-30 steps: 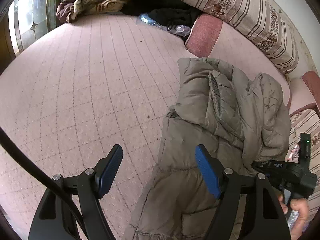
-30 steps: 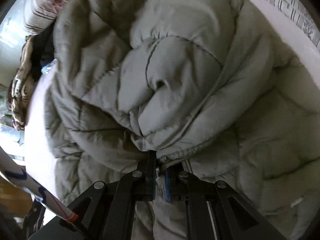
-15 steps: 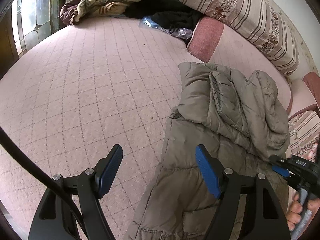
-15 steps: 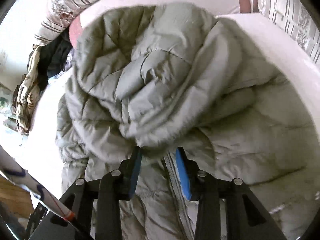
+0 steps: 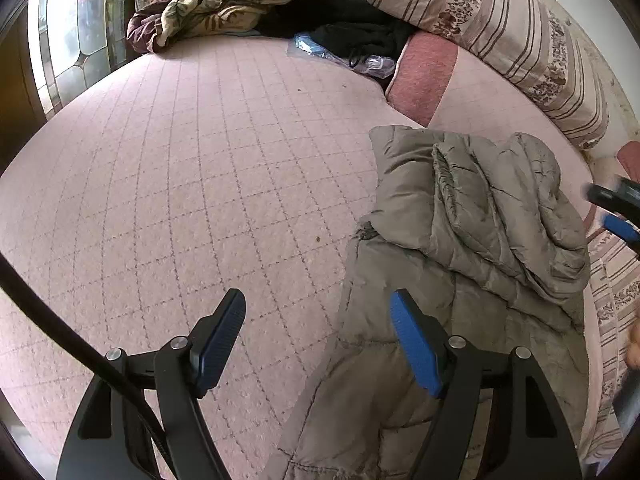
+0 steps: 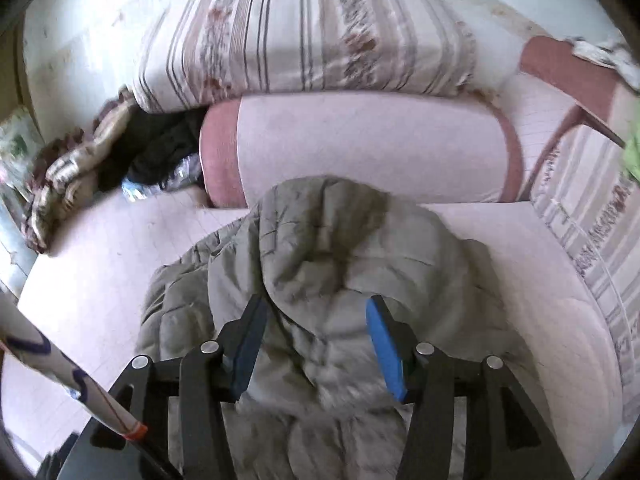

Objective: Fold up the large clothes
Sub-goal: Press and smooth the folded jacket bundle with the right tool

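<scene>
We are working partway through the fold: the padded jacket (image 5: 472, 248) is lying on the pink quilted couch (image 5: 208, 184), at 3 o'clock in the left wrist view, one section doubled over its body. Our left gripper (image 5: 318, 340) is hovering released above the jacket's near edge; our right gripper (image 6: 316, 344) is hanging spread wide, gripping nothing. Next, we judge, comes pinching an edge for another fold. The jacket's bottom hem is running out of frame, and the right wrist view is blurring.
</scene>
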Available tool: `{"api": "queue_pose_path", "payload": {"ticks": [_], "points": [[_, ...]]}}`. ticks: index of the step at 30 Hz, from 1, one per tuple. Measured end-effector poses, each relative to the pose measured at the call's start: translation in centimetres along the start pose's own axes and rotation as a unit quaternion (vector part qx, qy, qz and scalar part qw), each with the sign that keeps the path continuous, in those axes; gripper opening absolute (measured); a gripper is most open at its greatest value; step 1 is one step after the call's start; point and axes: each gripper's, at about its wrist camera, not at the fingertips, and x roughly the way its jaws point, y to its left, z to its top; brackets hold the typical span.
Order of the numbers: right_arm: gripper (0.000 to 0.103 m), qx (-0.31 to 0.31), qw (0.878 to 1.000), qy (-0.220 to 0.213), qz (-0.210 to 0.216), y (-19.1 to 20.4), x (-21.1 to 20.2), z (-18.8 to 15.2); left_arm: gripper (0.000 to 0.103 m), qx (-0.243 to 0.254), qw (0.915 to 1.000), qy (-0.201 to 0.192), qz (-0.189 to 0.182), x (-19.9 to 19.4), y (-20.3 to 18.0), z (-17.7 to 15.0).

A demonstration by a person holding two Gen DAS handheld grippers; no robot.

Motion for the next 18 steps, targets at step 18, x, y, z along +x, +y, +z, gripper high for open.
{"api": "queue_pose_path", "payload": {"ticks": [18], "points": [[0.051, -0.006, 1.0, 0.011, -0.008, -0.6, 6.4, -1.7, 0.074, 0.004, 0.9999, 0.013, 0.008, 1.4, -0.4, -0.2]]}}
